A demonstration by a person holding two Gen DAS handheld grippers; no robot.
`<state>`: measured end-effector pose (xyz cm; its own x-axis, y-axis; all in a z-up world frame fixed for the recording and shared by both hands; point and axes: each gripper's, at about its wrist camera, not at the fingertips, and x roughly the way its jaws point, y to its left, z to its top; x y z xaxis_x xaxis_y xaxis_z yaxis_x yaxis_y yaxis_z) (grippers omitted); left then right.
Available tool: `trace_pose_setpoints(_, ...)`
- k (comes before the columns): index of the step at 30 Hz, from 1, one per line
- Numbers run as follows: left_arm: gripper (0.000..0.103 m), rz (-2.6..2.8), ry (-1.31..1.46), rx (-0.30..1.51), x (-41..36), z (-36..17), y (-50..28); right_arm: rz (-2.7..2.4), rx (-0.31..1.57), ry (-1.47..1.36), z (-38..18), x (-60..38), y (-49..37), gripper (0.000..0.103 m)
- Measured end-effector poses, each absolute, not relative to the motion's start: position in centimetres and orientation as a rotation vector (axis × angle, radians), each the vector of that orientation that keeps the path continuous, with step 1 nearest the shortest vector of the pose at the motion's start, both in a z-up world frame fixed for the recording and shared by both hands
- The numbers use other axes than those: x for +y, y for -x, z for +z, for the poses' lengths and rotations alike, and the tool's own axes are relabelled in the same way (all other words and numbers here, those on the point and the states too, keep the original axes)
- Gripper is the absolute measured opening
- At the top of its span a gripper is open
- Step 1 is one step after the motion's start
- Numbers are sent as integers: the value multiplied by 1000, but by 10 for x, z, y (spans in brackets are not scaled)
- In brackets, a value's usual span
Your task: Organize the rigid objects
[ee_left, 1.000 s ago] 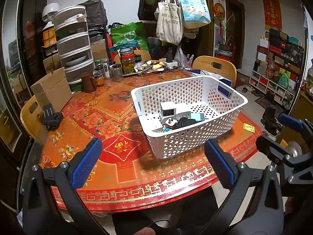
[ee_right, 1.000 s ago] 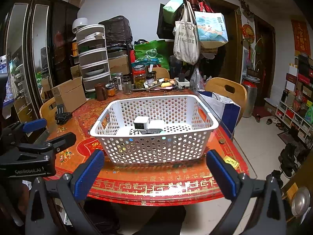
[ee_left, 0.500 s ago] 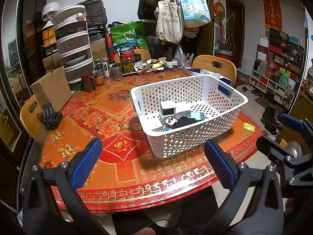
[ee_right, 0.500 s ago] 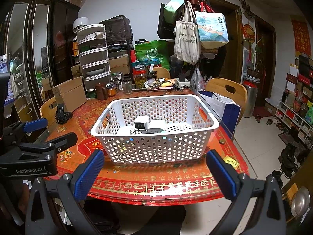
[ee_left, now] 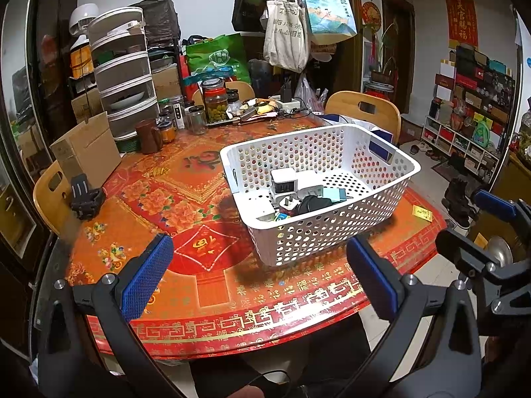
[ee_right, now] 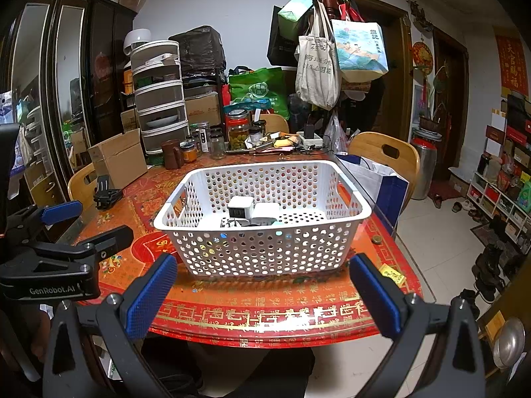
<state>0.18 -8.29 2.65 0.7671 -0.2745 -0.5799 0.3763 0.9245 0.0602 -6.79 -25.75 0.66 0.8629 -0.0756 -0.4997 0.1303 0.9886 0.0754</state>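
- White plastic basket [ee_left: 335, 232] with holes in its walls sits on the red patterned table [ee_left: 205, 292], right of centre in my left camera and in the middle of my right camera [ee_right: 265, 248].
- Inside the basket, toward its near left part, lies a small heap: a white charger cube [ee_left: 282, 180], a white plug [ee_left: 286, 203], something black [ee_left: 312, 203] and a pale blue piece [ee_left: 333, 194]. In my right camera the cube [ee_right: 240, 207] shows just above the near rim.
- My left gripper [ee_left: 259, 282] hangs at the bottom of its frame, jaws spread wide with nothing between the blue pads [ee_left: 146, 278], over the near table edge.
- My right gripper [ee_right: 262, 292] is likewise wide and empty, its pads [ee_right: 151, 295] framing the basket's near wall without touching it.
- Each gripper shows in the other's camera: the right one at the lower right edge of the left view, the left one at the left edge of the right view.
- A black clip [ee_left: 85, 199] rests at the left of the table, near a cardboard box [ee_left: 86, 151].
- Jars [ee_left: 215, 101] and a brown mug [ee_left: 149, 136] crowd the far side, upper centre of frame.
- A yellow card [ee_left: 422, 213] lies on the table right of the basket.
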Motion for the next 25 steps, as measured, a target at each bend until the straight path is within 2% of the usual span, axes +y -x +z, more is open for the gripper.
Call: trace_pose_setpoints(25, 103, -334, -212, 578, -86, 26, 0, -105, 523, -100, 7, -255, 68, 103)
